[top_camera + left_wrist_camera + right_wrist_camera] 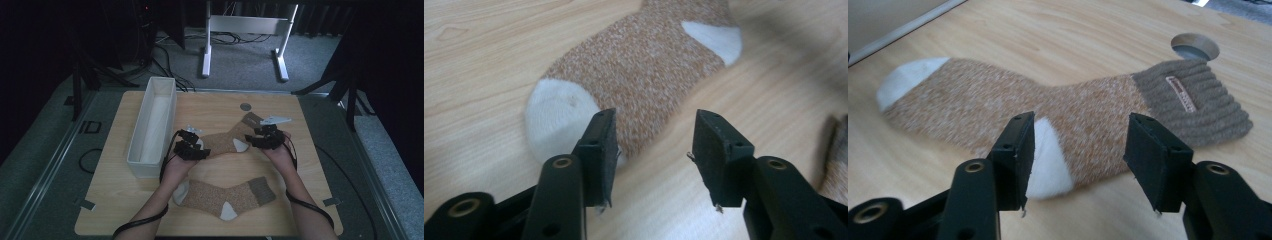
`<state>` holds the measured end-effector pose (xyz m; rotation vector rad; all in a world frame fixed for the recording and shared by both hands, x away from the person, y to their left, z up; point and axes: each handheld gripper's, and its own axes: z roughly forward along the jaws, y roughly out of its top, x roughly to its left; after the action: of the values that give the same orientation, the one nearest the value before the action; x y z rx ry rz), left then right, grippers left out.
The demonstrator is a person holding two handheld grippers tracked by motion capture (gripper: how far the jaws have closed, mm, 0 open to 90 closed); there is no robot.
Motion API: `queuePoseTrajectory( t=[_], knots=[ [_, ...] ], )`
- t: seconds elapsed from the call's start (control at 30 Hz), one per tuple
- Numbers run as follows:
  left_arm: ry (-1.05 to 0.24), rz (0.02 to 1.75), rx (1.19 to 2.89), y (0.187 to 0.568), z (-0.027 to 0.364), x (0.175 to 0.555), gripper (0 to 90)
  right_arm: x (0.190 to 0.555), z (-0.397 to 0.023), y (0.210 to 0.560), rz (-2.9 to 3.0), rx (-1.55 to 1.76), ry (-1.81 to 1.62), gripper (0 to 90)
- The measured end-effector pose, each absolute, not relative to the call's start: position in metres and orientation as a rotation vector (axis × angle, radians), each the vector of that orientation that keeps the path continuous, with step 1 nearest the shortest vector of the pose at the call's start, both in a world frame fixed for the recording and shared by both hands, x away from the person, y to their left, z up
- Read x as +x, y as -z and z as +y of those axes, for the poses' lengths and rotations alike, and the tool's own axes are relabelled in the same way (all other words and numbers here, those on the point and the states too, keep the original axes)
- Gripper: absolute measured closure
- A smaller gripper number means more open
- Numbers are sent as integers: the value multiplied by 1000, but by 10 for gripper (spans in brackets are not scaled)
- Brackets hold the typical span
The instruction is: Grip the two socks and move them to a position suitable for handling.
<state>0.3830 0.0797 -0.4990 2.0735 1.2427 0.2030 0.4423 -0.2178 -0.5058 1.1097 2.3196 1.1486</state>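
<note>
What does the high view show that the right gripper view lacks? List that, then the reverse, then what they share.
High view adds: the white bin, a second sock nearer the person, the left gripper and both forearms. Right gripper view adds: a small label on the ribbed cuff. Shared: the far sock, the round hole, the wooden table and the right gripper, jaws open near the heel.

Before my black tongs (227,145) lies a speckled tan sock (1013,110) with white toe, white heel and ribbed brown cuff, on pale wood (210,105).
</note>
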Motion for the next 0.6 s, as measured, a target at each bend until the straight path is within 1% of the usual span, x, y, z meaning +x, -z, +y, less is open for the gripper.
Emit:
queuePoseTrajectory(
  t=[0.3, 0.37, 0.5, 0.53, 0.6],
  knots=[
    [-193, 1276, 2089, 512, 64, 401, 493, 466, -216, 518, 2326, 1167, -1101, 439],
    [-199, 1297, 2087, 515, 62, 405, 469, 469, -217, 522, 2316, 1180, -1087, 437],
    [-216, 1326, 2091, 521, 61, 412, 450, 475, -218, 533, 2309, 1221, -1052, 416],
    [-214, 1333, 2093, 524, 61, 414, 433, 476, -217, 535, 2311, 1222, -1045, 418],
    [-226, 1342, 2104, 527, 60, 416, 427, 479, -215, 539, 2324, 1229, -1013, 418]
  ],
)
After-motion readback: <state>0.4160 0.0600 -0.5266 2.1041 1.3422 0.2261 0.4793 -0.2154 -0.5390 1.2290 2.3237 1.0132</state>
